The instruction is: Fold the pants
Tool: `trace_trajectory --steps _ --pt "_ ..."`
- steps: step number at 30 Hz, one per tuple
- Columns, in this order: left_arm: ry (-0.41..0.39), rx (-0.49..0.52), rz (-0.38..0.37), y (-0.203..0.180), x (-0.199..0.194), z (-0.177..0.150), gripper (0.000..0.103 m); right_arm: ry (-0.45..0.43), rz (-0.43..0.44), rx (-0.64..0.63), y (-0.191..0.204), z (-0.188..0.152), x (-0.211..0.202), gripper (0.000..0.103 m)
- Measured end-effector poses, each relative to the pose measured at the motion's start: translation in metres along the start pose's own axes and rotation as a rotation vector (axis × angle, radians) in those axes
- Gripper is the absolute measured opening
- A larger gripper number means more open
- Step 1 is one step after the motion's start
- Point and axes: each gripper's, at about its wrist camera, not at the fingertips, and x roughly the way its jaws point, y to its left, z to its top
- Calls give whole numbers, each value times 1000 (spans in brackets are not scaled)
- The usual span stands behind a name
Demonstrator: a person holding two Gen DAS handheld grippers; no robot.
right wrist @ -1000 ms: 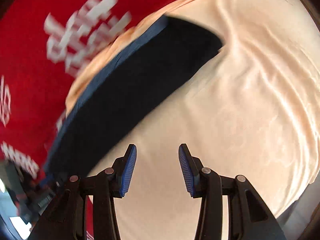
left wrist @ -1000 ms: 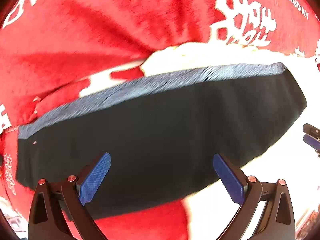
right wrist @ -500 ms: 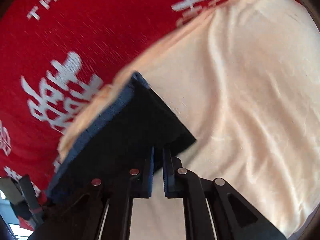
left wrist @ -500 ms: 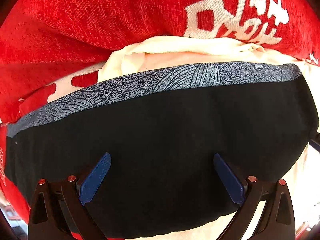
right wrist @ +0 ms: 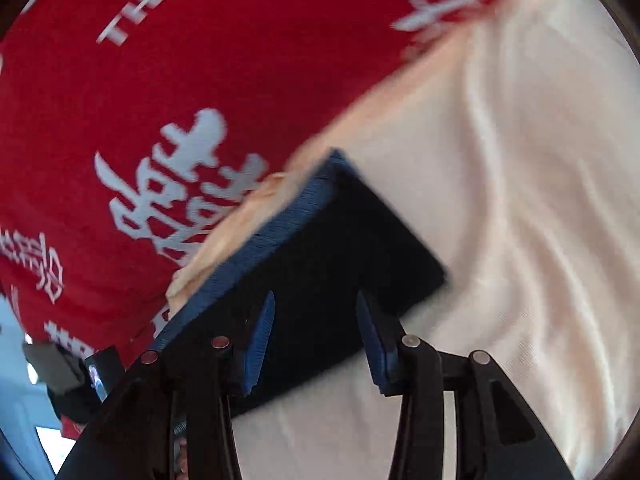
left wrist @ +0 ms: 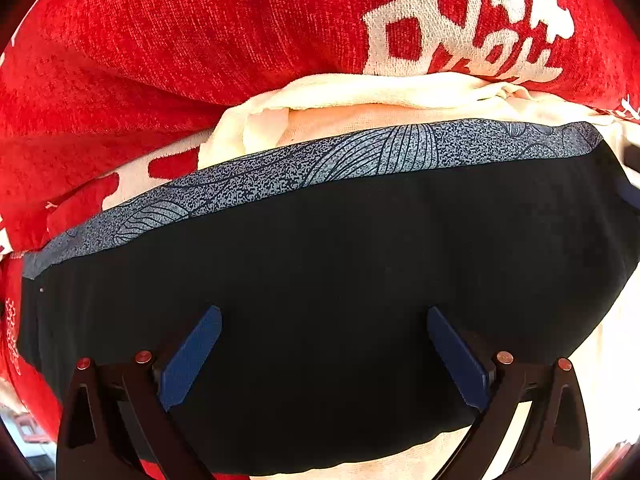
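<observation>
right tongs (right wrist: 314,330), closed half a second ago, have parted to a moderate gap over the corner of the folded black pants (left wrist: 320,300). left tongs (left wrist: 320,344) stay spread wide above them. pants lie on cream cloth (right wrist: 520,200) over red blanket (left wrist: 180,40).

Dark pants (left wrist: 340,300) fill gap between left tongs (left wrist: 324,352); cream cloth (right wrist: 520,220) bare right of right tongs (right wrist: 316,336).

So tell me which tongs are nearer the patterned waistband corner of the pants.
Right. The right tongs sit open over the pants just below that corner; the left tongs are open mid-fabric, farther from it.
</observation>
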Motion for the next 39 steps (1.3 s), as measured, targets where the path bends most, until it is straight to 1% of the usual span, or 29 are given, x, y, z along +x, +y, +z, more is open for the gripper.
trace_trajectory --steps 2,5,6,7,8,9,10,11,12,14,17,19,21,24,28,32,37,39 --pt "2 -8 -4 1 -1 -2 103 28 50 -50 20 20 31 47" --pt "3 -14 -7 2 -2 -4 103 98 60 -116 40 33 81 47" --pt "5 -14 -8 2 -2 -4 103 119 33 -146 45 36 97 46" --pt "7 -15 -10 2 -2 -5 103 123 0 -166 46 38 104 44" --pt "9 -15 -13 2 -2 -5 103 98 -43 -181 46 41 108 37" --pt "11 -15 -16 2 -2 -6 103 48 -100 -170 43 44 104 34" --pt "14 -15 -18 4 -2 -6 103 6 -149 -136 36 46 96 34" --pt "17 -16 -19 3 -2 -6 103 -30 -175 -84 28 50 88 35" --pt "19 -15 -19 4 -2 -6 103 -46 -161 -23 17 52 79 36" --pt "21 -15 -19 5 -3 -4 103 -36 -118 46 4 50 64 37" --pt "29 -16 -19 6 -2 -3 103 -12 -78 67 -4 32 38 37" --pt "30 -15 -20 5 -3 -2 103 11 -24 83 -8 13 23 37" --pt "29 -15 -21 5 -3 -3 103 51 25 99 -14 -11 11 40" --pt "29 -15 -21 8 -1 0 103 114 75 131 -24 -50 3 42" --pt "31 -18 -20 9 2 4 103 160 114 176 -30 -82 9 42" --pt "32 -20 -19 10 2 5 103 177 144 238 -36 -85 15 42" --pt "52 -35 -40 17 -3 9 103 180 147 240 -37 -83 11 42" --pt "61 -42 -63 23 -8 9 103 177 146 244 -38 -82 13 42"
